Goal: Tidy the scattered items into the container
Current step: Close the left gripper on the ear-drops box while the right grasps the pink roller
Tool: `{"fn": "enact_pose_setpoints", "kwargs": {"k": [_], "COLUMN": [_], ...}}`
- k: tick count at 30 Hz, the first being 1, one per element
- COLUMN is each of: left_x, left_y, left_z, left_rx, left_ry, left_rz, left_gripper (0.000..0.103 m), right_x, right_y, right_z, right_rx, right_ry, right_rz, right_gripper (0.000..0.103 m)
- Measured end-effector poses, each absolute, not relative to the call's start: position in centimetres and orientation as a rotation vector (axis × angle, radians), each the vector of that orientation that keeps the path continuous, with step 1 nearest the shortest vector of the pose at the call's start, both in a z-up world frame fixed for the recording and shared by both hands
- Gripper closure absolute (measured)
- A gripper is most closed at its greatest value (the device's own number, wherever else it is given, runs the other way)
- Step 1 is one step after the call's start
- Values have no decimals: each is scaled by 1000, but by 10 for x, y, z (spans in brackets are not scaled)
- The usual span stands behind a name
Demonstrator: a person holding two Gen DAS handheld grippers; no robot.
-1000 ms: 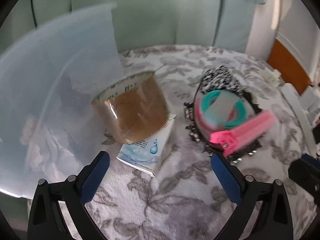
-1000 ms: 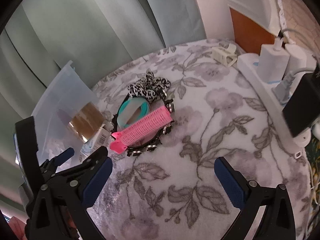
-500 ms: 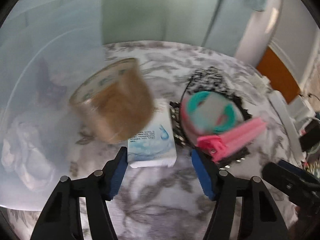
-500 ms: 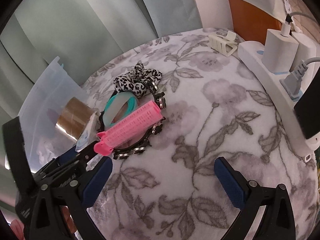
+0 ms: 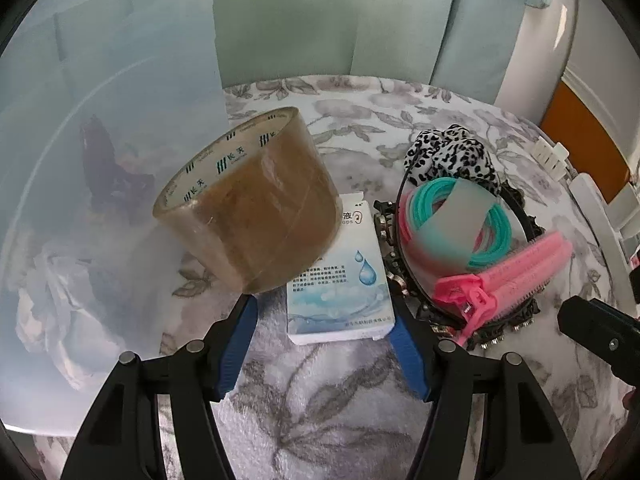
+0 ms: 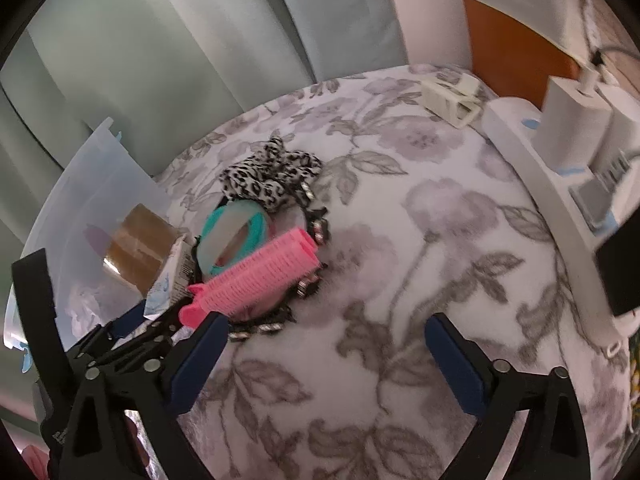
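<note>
A white eardrop box [image 5: 340, 300] lies on the floral blanket, and a brown tape roll [image 5: 248, 200] leans on its far left corner. My left gripper [image 5: 322, 308] straddles the box's near end. Its right pad touches the box's edge, while a strip of blanket shows beside the left pad [image 5: 244, 328]. To the right, a pink roller clip [image 5: 504, 280], teal hair ties [image 5: 460, 216] and a leopard scrunchie [image 5: 452, 156] sit on a black studded frame. The translucent container [image 5: 100, 160] stands at the left. My right gripper [image 6: 326, 324] hovers over bare blanket beside the pink roller clip [image 6: 256, 276]; its jaws are closing on nothing.
A white power strip [image 6: 532, 168] with chargers plugged in runs along the right edge. A cream hair claw [image 6: 452, 100] lies at the far side. Pale curtains hang behind the bed. The left gripper [image 6: 148, 320] shows low left in the right wrist view.
My left jaws narrowed from wide apart and came in around the white box. The tape roll and box shifted in view. My right gripper drifted closer to the pink clip, its jaws slightly narrower.
</note>
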State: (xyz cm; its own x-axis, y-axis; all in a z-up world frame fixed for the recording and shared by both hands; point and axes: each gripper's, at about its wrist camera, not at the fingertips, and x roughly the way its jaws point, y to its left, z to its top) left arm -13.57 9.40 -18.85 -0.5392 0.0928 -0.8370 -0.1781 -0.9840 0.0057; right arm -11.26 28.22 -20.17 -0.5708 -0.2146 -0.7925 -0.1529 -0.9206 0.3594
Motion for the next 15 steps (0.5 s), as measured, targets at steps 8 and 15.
{"fn": "enact_pose_setpoints", "kwargs": {"k": [8,15], "left_x": [-139,-142], "left_y": [93,91], "left_z": [-190,-188], "left_rx": [-1426,-1410], "left_ry": [115,106], "left_rz": [2625,2626], "left_gripper": [37,44], "right_x": [-125,-133], "right_y": [264,255], "right_z": [-196,-202], "right_rx": [1380,1384], "right_ry": [-680,-770], "right_rz": [-2613,-2538], "right_gripper": [30,43]}}
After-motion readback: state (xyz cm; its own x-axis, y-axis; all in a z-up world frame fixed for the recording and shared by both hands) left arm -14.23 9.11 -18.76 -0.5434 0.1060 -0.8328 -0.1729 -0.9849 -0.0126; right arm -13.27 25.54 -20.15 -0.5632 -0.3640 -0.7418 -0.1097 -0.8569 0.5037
